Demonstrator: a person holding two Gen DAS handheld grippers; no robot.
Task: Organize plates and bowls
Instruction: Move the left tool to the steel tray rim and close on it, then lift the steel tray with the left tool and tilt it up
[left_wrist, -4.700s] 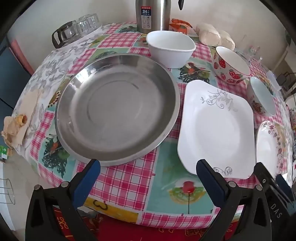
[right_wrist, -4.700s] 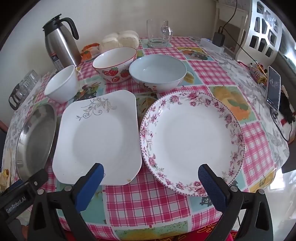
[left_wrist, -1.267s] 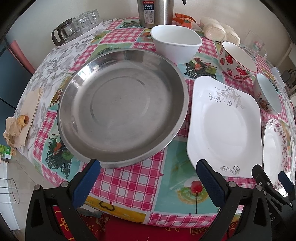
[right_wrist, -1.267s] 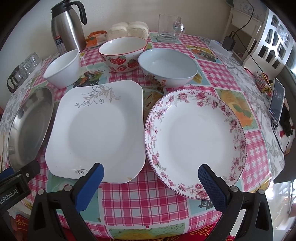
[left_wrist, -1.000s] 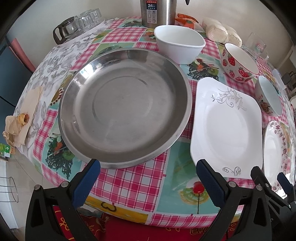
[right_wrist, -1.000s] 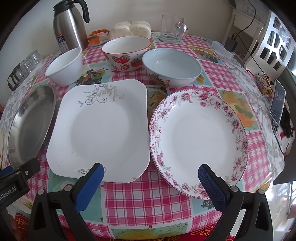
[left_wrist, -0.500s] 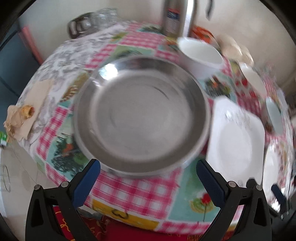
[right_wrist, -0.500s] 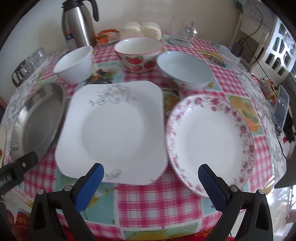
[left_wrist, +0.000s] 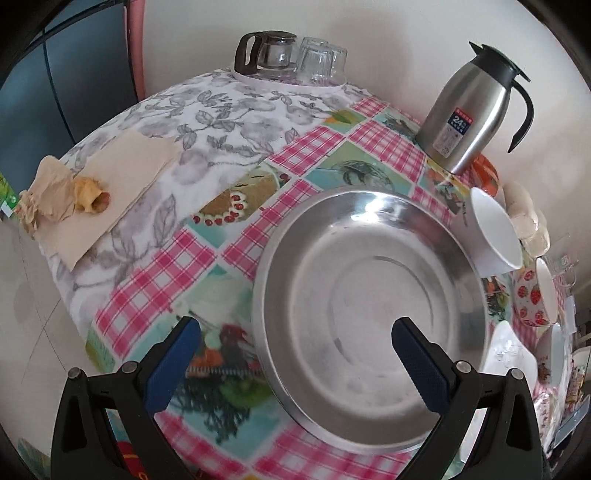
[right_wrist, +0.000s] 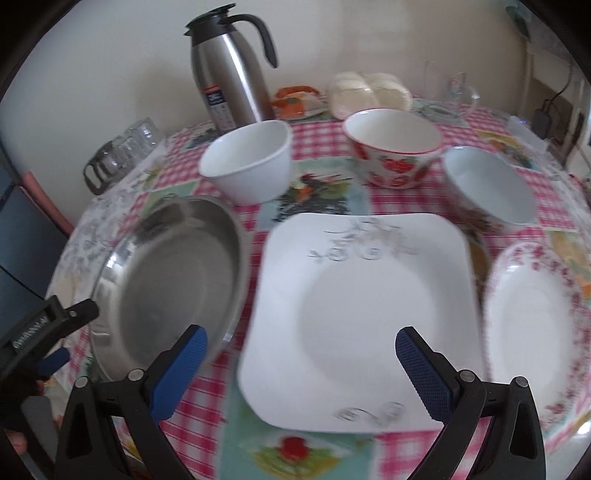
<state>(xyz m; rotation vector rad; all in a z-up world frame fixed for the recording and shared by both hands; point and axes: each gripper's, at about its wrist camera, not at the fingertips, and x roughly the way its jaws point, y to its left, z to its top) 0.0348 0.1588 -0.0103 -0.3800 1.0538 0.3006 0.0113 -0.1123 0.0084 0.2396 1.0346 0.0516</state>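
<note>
A large steel plate (left_wrist: 373, 314) (right_wrist: 173, 280) lies at the table's left. My left gripper (left_wrist: 295, 354) hovers open over its near-left rim, holding nothing. The white square plate (right_wrist: 369, 314) sits in the middle, with my right gripper (right_wrist: 301, 354) open above its near edge. A round floral plate (right_wrist: 532, 328) lies to the right. Behind stand a white bowl (right_wrist: 247, 162) (left_wrist: 495, 232), a strawberry bowl (right_wrist: 393, 147) (left_wrist: 535, 295) and a pale blue bowl (right_wrist: 487, 188).
A steel thermos jug (left_wrist: 469, 114) (right_wrist: 232, 70) stands at the back. A glass pot and tumblers (left_wrist: 291, 55) sit far left on a tray. A folded cloth with crumpled paper (left_wrist: 70, 192) lies at the left edge. Buns (right_wrist: 369, 94) and a glass mug (right_wrist: 450, 86) sit at the rear.
Both grippers have swung left. The left view now centres on the steel plate's left rim; the right view has shifted from the floral plate to the square plate. Both stay open.
</note>
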